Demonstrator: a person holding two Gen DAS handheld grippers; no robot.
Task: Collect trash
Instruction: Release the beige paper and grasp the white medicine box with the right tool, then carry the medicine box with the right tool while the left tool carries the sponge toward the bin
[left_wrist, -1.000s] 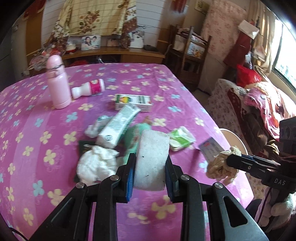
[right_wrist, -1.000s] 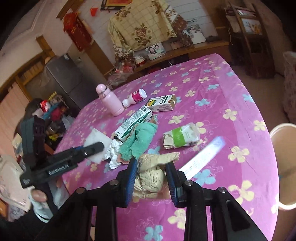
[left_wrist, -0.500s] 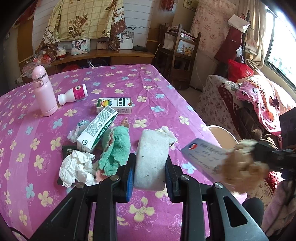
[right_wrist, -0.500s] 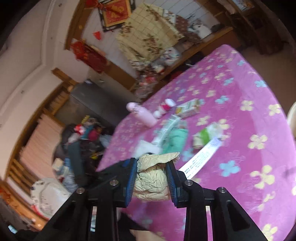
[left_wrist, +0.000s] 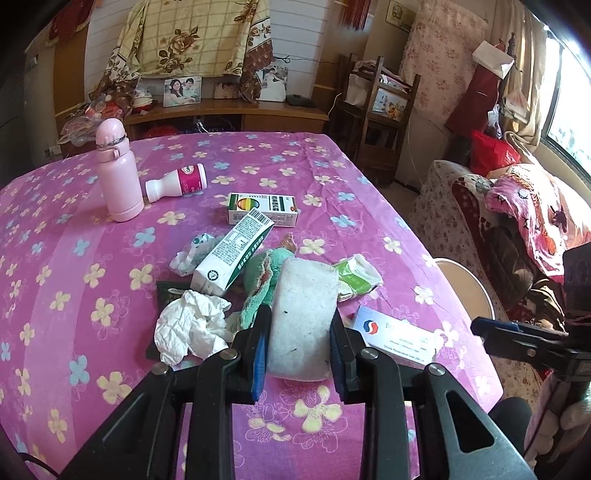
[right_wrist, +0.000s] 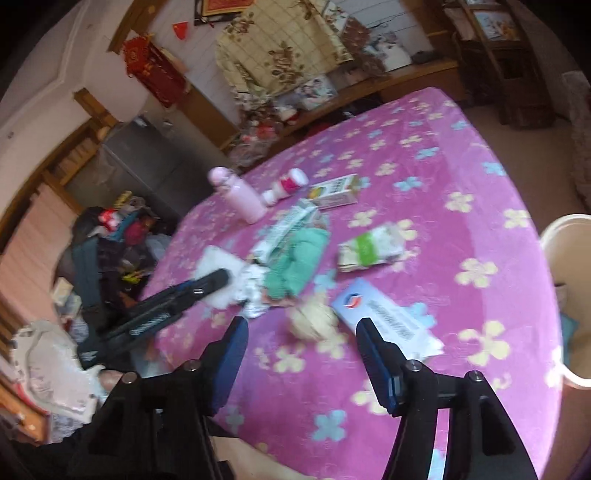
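My left gripper (left_wrist: 299, 325) is shut on a white sponge block (left_wrist: 303, 314), held just above the purple flowered tablecloth (left_wrist: 74, 258). My right gripper (right_wrist: 301, 326) has its jaws opening, and they stand wide apart. A beige crumpled wad (right_wrist: 312, 321) shows blurred beyond them, free of both pads. In the left wrist view the right gripper (left_wrist: 484, 330) reaches in from the right with nothing in it. A crumpled white tissue (left_wrist: 190, 326), a green cloth (left_wrist: 258, 280), a white-and-green carton (left_wrist: 232, 256) and a green-and-white wrapper (left_wrist: 356, 277) lie in a heap ahead.
A white-and-blue box (left_wrist: 395, 339) lies near the table's right edge. A pink flask (left_wrist: 118, 173), a small bottle (left_wrist: 177, 184) and a medicine box (left_wrist: 262, 208) sit farther back. A round cream bin (right_wrist: 565, 295) stands beside the table.
The right gripper's jaws have spread apart and the beige wad has left them. The left gripper still holds the sponge block.
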